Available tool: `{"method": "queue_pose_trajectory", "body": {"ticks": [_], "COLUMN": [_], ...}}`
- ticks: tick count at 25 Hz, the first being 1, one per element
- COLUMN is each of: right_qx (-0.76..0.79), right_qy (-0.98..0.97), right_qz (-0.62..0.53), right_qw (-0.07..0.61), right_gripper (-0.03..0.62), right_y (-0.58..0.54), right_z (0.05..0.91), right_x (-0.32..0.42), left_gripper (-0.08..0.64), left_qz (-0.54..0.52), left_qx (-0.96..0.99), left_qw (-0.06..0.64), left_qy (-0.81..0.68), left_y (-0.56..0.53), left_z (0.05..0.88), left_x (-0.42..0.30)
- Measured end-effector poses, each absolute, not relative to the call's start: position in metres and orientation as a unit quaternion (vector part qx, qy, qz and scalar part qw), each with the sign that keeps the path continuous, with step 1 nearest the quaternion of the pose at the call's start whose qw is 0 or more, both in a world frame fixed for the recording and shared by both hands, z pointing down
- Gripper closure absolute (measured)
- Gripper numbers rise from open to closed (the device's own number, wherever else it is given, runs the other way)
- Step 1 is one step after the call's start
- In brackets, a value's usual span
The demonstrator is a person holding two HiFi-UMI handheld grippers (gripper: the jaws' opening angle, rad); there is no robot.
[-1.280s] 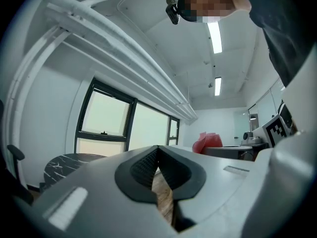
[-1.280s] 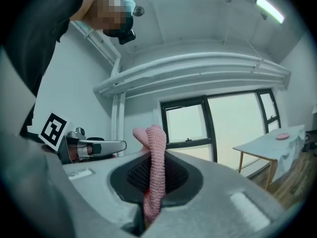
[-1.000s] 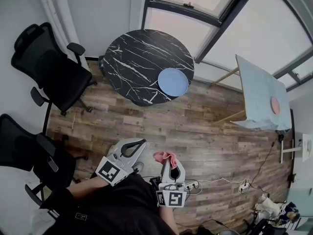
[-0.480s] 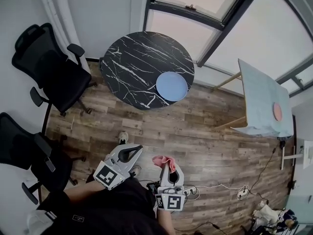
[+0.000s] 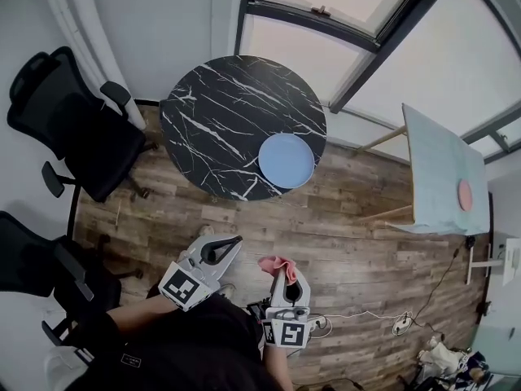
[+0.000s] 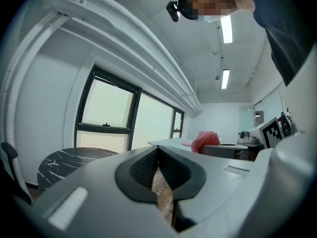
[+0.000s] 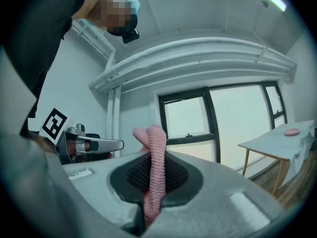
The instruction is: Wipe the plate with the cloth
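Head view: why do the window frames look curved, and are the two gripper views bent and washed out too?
Head view: wide-angle bending curves the window frames; panes glare white. Left gripper view: dark round border, window overexposed. Right gripper view: same round border, bright panes, pink cloth sharp enough to show its knit.

pink cloth [image 5: 275, 263], light blue plate [image 5: 286, 160], black white-veined table [image 5: 220, 112].

A marble table [image 5: 216, 104] stood on the wood floor [image 5: 366, 247] below the window [image 5: 366, 23]. Two black chairs [image 5: 73, 129] sat at left. A pink dish [image 5: 465, 194] lay near the draped table's [image 5: 440, 165] edge.
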State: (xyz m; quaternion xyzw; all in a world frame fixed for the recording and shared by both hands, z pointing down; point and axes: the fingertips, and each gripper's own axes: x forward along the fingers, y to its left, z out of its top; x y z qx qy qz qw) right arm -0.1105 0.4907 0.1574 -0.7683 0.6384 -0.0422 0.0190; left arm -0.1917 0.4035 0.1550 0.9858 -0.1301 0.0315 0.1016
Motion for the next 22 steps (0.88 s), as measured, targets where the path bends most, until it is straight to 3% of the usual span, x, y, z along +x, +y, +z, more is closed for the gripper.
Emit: {"method": "queue_pose_trajectory", "body": {"ticks": [12,22], "right_qx": [-0.787,-0.784], "right_qy": [0.616,0.619], "right_qz": [-0.039,-0.037], "right_qw": [0.000,-0.013], "right_gripper": [0.580,0.580], "right_y": [0.351,0.294], "right_z": [0.154,0.154], "right_x": [-0.076,-0.023], "left_gripper": [0.561,0.561], "left_qz": [0.021,0.036], "left_qx": [0.987,0.984], "left_qw": [0.118,0.136], "left_qy": [-0.106,-0.111], "left_y": [0.251,0.199], "left_z": [0.156,0.165], "left_x": [-0.160,-0.128]}}
